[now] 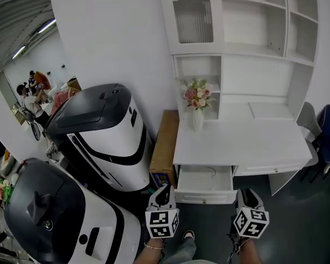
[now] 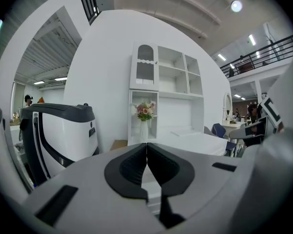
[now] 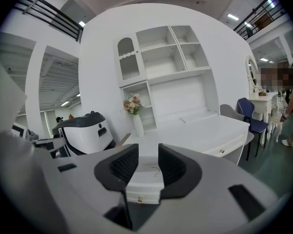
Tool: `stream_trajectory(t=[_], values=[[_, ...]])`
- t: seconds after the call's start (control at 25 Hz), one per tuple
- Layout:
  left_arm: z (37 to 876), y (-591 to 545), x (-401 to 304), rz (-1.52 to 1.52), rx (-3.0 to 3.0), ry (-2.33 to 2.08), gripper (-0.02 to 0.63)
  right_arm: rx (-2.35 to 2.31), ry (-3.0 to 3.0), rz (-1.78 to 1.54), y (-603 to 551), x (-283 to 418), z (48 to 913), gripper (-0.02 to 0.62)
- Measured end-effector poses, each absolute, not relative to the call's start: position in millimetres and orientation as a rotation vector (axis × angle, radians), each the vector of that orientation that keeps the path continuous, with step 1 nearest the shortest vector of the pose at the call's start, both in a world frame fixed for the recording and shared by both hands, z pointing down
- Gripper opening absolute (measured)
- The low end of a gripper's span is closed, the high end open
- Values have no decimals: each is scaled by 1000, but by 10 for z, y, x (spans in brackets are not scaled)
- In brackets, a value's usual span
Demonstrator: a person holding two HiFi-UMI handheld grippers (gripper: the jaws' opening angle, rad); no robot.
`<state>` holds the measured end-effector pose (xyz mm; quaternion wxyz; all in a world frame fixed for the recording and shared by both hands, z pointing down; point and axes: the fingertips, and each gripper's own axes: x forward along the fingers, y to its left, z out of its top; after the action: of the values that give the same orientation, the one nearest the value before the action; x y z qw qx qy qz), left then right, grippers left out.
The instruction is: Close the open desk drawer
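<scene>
- Standing open under the left part of the white table (image 1: pixel 264 147), the drawer (image 1: pixel 204 181) is pulled out toward the person. Its front panel carries a small knob (image 3: pixel 140 197).
- A thin, curved, wire-like thing (image 3: pixel 157 171) lies on the drawer's white floor; what it is cannot be made out.
- The left hand-held gripper (image 2: pixel 146 145) has its jaws pressed together with nothing between them. It hangs just short of the drawer's left front corner, not touching it.
- The right hand-held gripper (image 3: pixel 148 147) has its jaws spread. The drawer front shows through the gap, but the pads are clear of it.
- Both point roughly level toward the table, side by side, marker cubes facing up in the head view.
- To the right of the open drawer, a second drawer (image 1: pixel 270 170) sits flush.
- A vase of flowers (image 1: pixel 197 102) stands at the table's back left, below the white shelf unit (image 1: pixel 253 21).
- A cardboard box (image 1: pixel 165 144) leans beside the table's left end, next to two large white-and-black machines (image 1: pixel 107 139).
</scene>
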<state>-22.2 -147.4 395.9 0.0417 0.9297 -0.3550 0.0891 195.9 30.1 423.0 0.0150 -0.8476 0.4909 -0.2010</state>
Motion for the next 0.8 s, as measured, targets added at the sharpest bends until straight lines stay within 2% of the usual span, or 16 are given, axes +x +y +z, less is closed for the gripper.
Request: stream_trajectory(t=[0.44, 0.8], values=[[3823, -2516, 362, 237, 2871, -1023, 20, -2675, 1490, -580, -696, 2479, 4004, 137], [3957, -2937, 595, 253, 2833, -1006, 20, -2673, 1547, -572, -1242, 2567, 3953, 138]])
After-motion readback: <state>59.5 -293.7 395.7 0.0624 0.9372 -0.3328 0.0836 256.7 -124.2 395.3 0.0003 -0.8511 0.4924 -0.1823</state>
